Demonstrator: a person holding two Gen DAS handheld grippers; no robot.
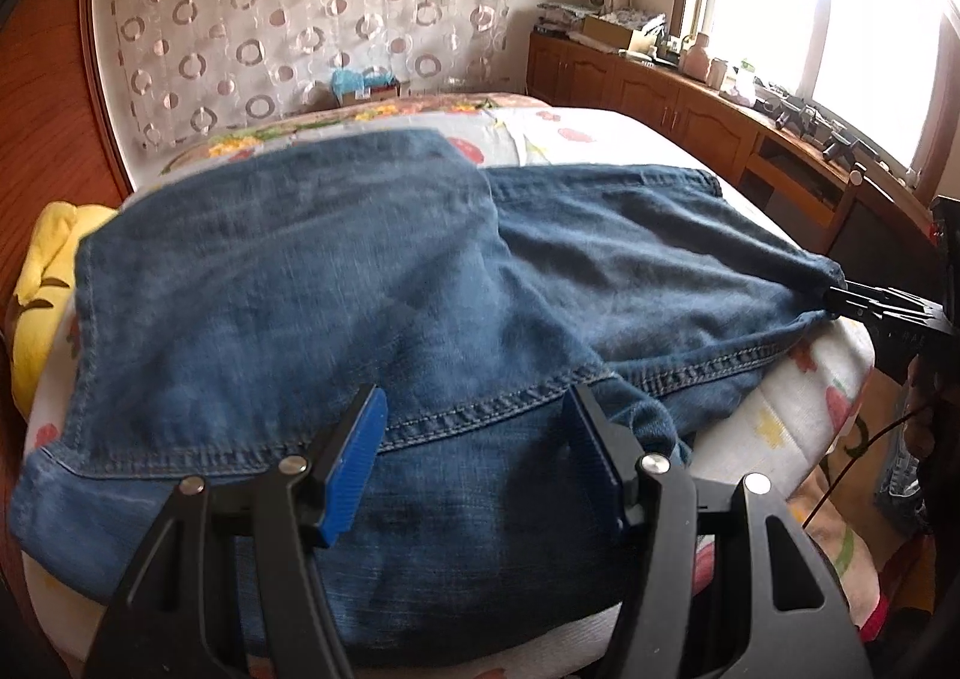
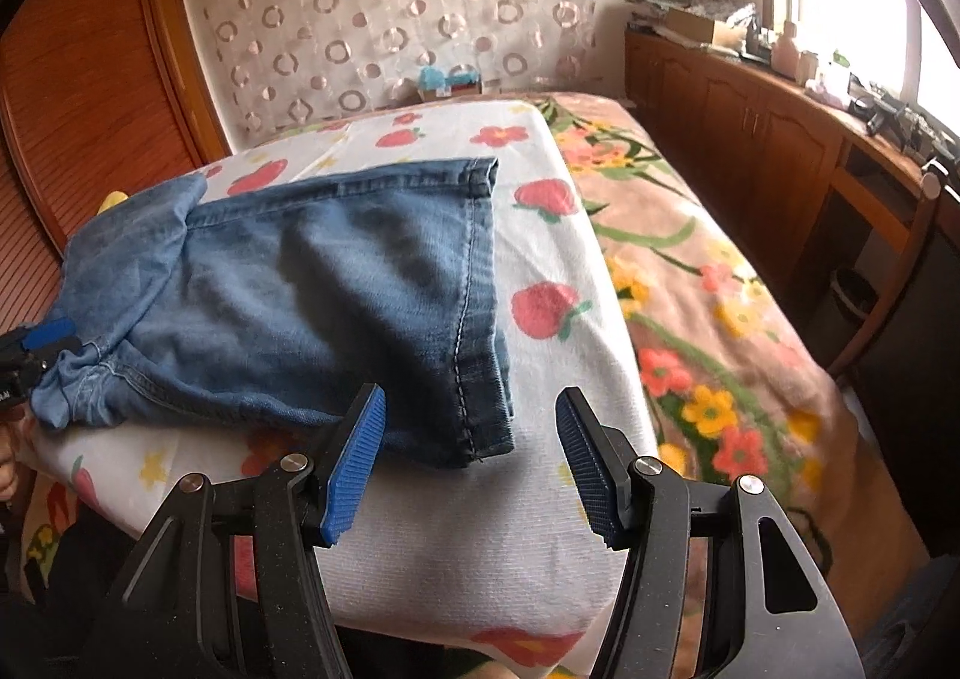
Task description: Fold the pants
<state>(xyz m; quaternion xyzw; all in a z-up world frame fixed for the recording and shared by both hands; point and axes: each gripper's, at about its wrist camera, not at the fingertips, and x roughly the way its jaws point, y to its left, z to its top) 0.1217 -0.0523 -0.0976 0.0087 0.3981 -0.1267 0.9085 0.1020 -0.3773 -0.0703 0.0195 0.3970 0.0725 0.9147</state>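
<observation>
Jeans (image 1: 336, 271) under the unclenched left tool (image 1: 474, 427), beside the unclenched right tool (image 2: 471, 427).

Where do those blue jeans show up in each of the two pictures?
Left wrist view: the jeans fill the middle, spread across the bed from the left edge to the right.
Right wrist view: the jeans lie left of centre on the strawberry sheet.
Shared landmark: the circle-patterned curtain behind the bed.
</observation>
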